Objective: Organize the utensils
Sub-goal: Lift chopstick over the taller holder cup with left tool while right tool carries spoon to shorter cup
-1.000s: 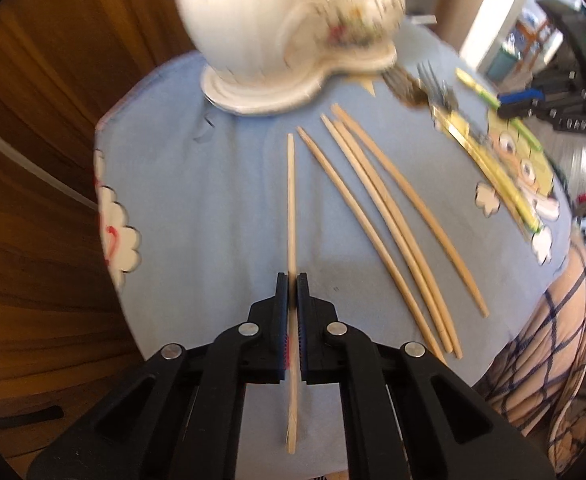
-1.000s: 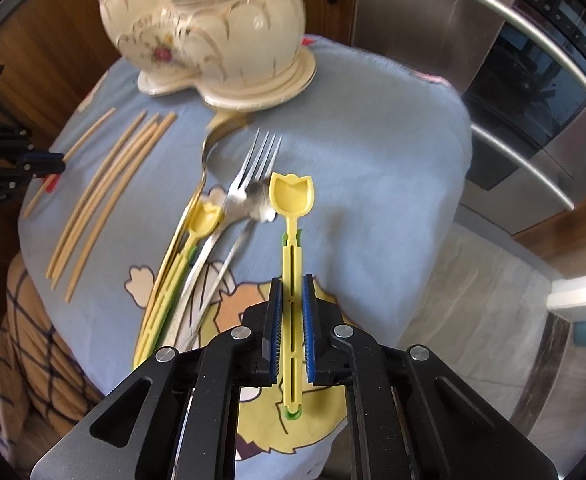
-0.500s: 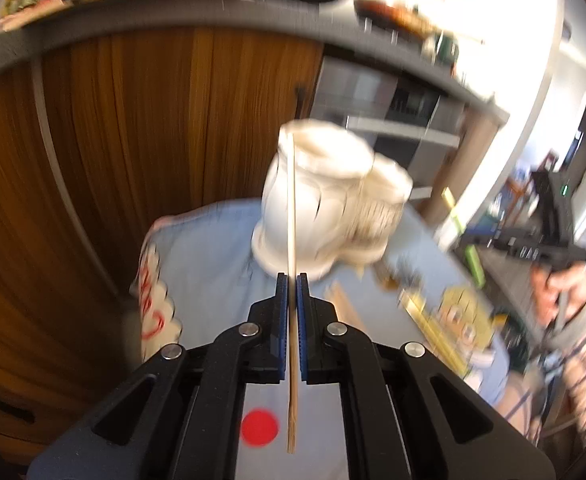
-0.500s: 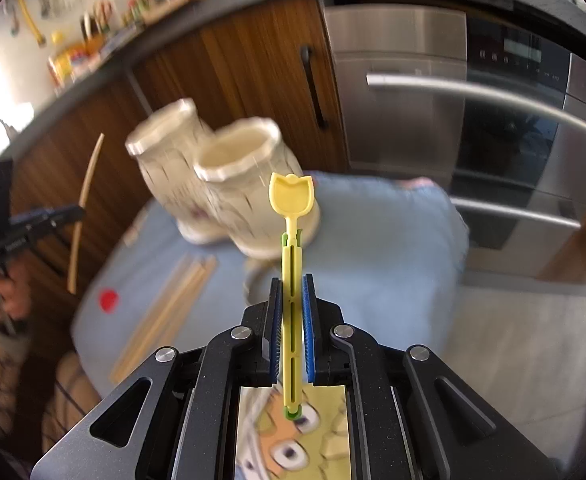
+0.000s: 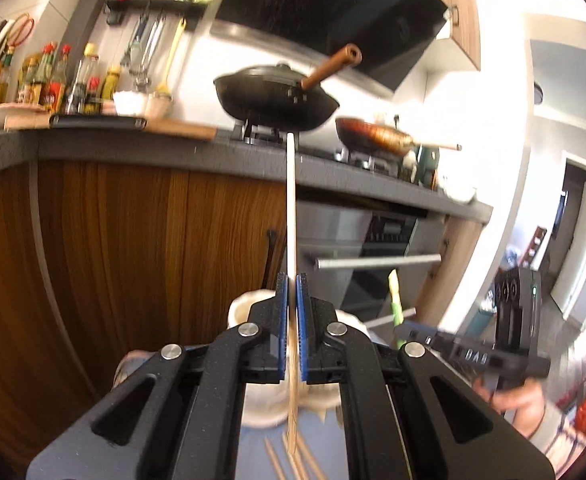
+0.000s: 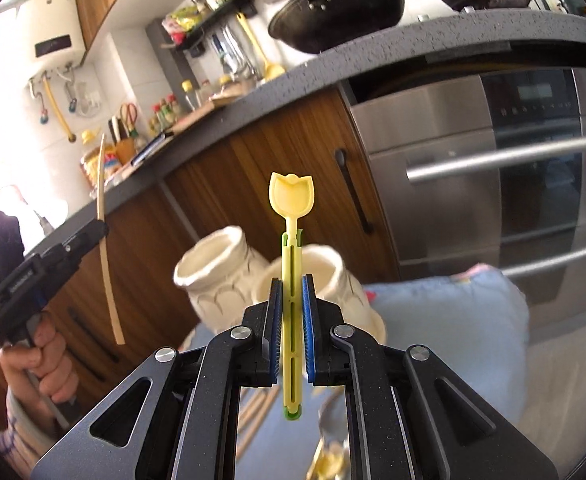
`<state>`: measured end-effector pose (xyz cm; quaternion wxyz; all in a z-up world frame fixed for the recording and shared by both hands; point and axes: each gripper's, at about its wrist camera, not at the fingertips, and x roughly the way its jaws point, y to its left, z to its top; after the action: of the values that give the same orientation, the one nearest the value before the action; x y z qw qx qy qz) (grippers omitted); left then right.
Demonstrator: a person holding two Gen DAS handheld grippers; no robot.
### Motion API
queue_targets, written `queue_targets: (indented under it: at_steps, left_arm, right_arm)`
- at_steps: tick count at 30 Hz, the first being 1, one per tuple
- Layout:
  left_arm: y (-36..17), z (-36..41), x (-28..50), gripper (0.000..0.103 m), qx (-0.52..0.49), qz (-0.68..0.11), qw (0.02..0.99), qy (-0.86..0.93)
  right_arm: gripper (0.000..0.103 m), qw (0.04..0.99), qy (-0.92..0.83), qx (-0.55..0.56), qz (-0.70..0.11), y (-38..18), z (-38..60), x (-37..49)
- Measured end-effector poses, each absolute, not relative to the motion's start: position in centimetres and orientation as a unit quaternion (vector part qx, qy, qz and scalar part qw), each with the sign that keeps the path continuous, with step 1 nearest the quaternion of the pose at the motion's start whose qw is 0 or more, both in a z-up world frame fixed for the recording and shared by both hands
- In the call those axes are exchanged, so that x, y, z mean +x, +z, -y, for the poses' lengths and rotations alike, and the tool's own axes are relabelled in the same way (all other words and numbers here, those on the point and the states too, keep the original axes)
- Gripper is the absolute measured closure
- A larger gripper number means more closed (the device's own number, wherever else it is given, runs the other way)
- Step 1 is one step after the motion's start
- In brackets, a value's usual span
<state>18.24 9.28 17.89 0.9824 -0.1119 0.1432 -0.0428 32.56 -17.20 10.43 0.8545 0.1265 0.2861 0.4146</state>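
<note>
My left gripper (image 5: 291,280) is shut on a pale wooden chopstick (image 5: 291,216), which stands up out of the jaws, lifted off the table. My right gripper (image 6: 291,280) is shut on a yellow tulip-ended utensil (image 6: 291,216), held upright in the air. The cream two-cup ceramic holder (image 6: 229,276) stands on the blue cloth just beyond the right gripper; in the left wrist view the holder (image 5: 245,304) is mostly hidden behind the jaws. In the right wrist view, the left gripper (image 6: 101,229) with its chopstick (image 6: 107,276) hangs at the left. The right gripper (image 5: 403,326) shows at right in the left wrist view.
More chopsticks (image 5: 293,460) lie on the blue cloth (image 6: 453,320) under the left gripper. Behind stand wooden cabinet doors (image 5: 133,260), a steel oven (image 6: 513,180) with bar handles, and a grey counter (image 5: 153,148) with pans and bottles. A hand (image 6: 41,364) grips the left tool.
Both grippers rose from the table and tipped from pointing down to nearly level, each carrying its utensil. The view swung from the cloth up to the cabinets and counter.
</note>
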Motion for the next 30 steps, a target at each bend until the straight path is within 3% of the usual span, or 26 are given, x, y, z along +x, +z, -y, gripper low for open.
queue_targets:
  at_steps: [13, 30]
  left_arm:
    - [19.3, -9.4, 23.1, 0.099, -0.112, -0.040, 0.993, -0.001]
    - [13.0, -7.9, 26.2, 0.099, -0.074, -0.181, 0.980, 0.045]
  right_arm:
    - [0.092, 0.882, 0.410, 0.109, -0.205, 12.9, 13.3, 35.0]
    - [0.092, 0.896, 0.368, 0.035, -0.247, 9.1, 11.0, 34.7]
